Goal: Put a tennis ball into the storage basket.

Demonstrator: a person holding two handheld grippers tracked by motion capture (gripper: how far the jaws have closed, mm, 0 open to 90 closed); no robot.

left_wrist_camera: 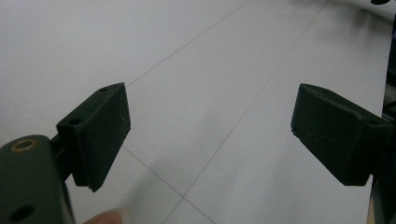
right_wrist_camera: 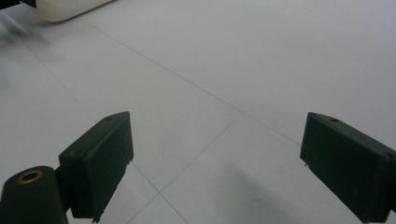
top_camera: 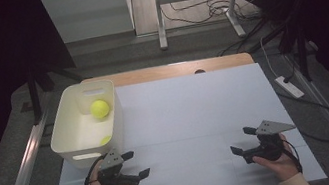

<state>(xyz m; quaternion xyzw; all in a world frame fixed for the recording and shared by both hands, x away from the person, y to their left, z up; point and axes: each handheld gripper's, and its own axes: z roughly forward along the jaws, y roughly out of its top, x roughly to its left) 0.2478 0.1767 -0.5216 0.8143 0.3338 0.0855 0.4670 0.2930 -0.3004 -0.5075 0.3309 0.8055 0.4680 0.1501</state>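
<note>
A cream plastic bin (top_camera: 70,133) stands at the table's left side. A yellow-green tennis ball (top_camera: 100,109) lies inside it, and part of a second ball (top_camera: 105,140) peeks out near its front wall. My left gripper (top_camera: 135,164) rests in a hand just in front of the bin, open, jaws pointing right. Its own view shows the left gripper (left_wrist_camera: 210,135) with bare white table between wide jaws. My right gripper (top_camera: 242,140) sits at the front right, open, jaws pointing left. In its own view the right gripper (right_wrist_camera: 215,163) holds nothing.
A white sheet (top_camera: 192,118) covers the wooden table (top_camera: 174,69). A corner of the bin (right_wrist_camera: 70,8) shows far off in the right gripper view. Beyond the table are a metal desk frame (top_camera: 199,10) and cables on the floor.
</note>
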